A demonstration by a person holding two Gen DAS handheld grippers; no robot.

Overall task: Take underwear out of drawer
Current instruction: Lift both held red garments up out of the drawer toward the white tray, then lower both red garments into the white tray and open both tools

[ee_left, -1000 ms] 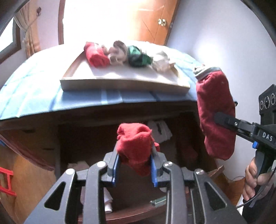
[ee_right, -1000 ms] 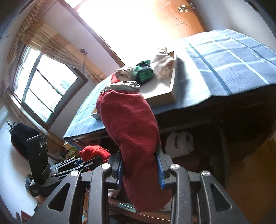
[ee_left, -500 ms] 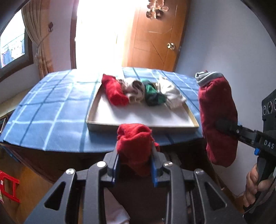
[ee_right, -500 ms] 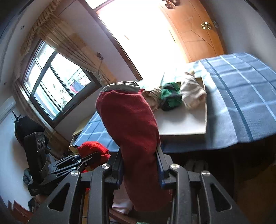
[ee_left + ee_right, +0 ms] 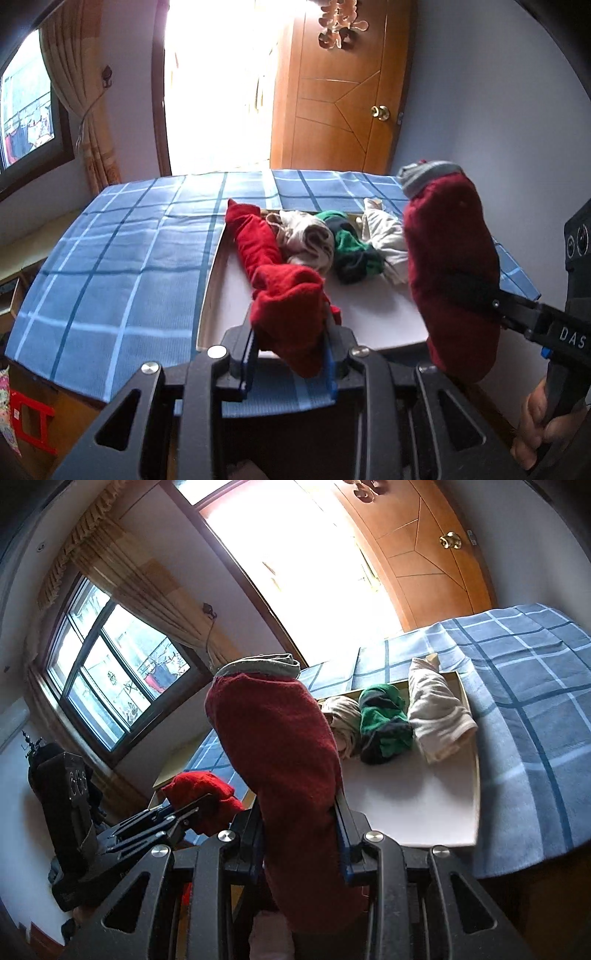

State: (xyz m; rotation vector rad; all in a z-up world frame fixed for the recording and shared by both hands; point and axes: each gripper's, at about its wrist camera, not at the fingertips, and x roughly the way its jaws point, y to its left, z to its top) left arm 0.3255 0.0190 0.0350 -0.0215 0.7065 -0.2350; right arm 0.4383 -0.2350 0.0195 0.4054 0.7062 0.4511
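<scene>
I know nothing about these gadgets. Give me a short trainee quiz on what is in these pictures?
1. True or false: the left gripper is empty.
2. How many rolled garments lie in the white tray?
3. What tops the dark red roll in the right gripper? A) grey band B) blue ribbon C) white button

Key
1. False: it is shut on a bright red bundle.
2. Four: the red roll, beige roll, green roll and white roll.
3. A

The dark red roll hides the tray's left part — red garment too.
</scene>
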